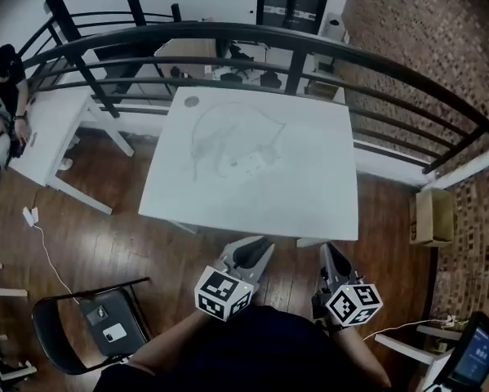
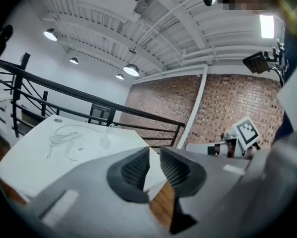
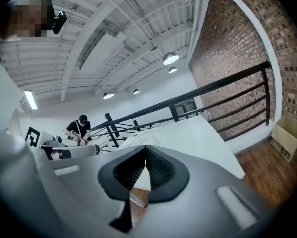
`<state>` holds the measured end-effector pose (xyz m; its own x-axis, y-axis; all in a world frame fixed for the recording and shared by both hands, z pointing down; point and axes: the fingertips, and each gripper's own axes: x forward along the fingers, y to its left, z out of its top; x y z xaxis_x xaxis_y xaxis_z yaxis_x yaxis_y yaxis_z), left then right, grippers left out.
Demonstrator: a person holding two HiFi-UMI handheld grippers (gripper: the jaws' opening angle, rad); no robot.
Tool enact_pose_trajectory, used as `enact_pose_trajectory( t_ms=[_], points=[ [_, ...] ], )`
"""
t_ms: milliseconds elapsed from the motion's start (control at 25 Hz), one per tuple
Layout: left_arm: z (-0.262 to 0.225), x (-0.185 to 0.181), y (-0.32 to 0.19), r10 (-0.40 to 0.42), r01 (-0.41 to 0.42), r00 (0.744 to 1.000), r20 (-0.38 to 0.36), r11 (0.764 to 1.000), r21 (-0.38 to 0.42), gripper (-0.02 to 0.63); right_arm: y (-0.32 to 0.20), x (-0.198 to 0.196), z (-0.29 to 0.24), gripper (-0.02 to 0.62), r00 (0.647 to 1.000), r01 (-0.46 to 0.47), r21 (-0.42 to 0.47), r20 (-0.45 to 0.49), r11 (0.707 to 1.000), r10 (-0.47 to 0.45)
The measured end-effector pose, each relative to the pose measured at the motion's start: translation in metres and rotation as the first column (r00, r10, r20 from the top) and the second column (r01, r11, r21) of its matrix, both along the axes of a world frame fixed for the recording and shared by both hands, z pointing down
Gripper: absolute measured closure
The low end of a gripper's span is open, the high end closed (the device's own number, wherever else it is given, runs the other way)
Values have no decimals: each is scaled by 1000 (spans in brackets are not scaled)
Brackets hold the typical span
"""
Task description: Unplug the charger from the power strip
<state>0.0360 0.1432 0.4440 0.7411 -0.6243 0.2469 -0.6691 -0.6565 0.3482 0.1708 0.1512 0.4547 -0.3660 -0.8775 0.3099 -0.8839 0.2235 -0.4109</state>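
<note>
A white table (image 1: 309, 202) stands ahead of me. On it lies a white power strip (image 1: 252, 164) with a thin white cable (image 1: 228, 125) looped behind it; the charger is too pale and small to tell apart from the strip. In the left gripper view the cable (image 2: 64, 135) and the strip (image 2: 106, 142) show far off. My left gripper (image 1: 259, 247) (image 2: 154, 150) hangs short of the table's near edge, its jaws a little apart with nothing between them. My right gripper (image 1: 332, 251) (image 3: 146, 148) is beside it, shut and empty.
A black railing (image 1: 366, 64) curves behind and to the right of the table. A black folding chair (image 1: 89, 321) stands at lower left. A person sits at a white desk (image 1: 48, 137) on the left. A cardboard box (image 1: 433, 216) sits by the brick wall.
</note>
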Motion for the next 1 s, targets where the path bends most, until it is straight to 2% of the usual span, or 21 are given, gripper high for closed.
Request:
enact_pose_trajectory(
  t_ms=[120,160,200,240,320,440,520,560,800,1000],
  points=[
    [5,-13,-39,23,-23,1000,8,1000,-6,514,-38,-16,-9,581,999,14,8,-32,1000,-14],
    [9,-19,-52,29,-29,999,17,1000,-11,498,-52,-26,-11,545,998,30,18,-49,999,-29],
    [13,-25,-64,35,-34,999,26,999,-20,483,-65,-36,-11,422,997,46,24,-70,999,-45],
    [16,-31,-75,39,-38,999,33,999,-30,460,-78,-46,-11,371,994,59,24,-93,998,-57],
    [23,-44,-93,43,-41,998,40,998,-54,428,-98,-62,-11,354,987,75,19,-143,997,-72],
    [27,-59,-116,36,-33,999,37,997,-76,425,-119,-76,-13,364,975,103,18,-201,995,-97],
    [24,-68,-135,15,-13,1000,28,997,-75,449,-135,-82,-14,508,965,136,13,-227,991,-129],
    [23,-72,-144,3,-1,1000,24,997,-75,478,-142,-84,-13,541,962,151,6,-233,988,-146],
    [26,-88,-172,-90,94,995,48,992,-82,495,-178,-92,13,545,952,219,-46,-207,975,-223],
    [20,-101,-186,-208,212,977,55,975,-72,523,-206,-104,31,489,931,299,-90,-191,950,-311]
  ],
)
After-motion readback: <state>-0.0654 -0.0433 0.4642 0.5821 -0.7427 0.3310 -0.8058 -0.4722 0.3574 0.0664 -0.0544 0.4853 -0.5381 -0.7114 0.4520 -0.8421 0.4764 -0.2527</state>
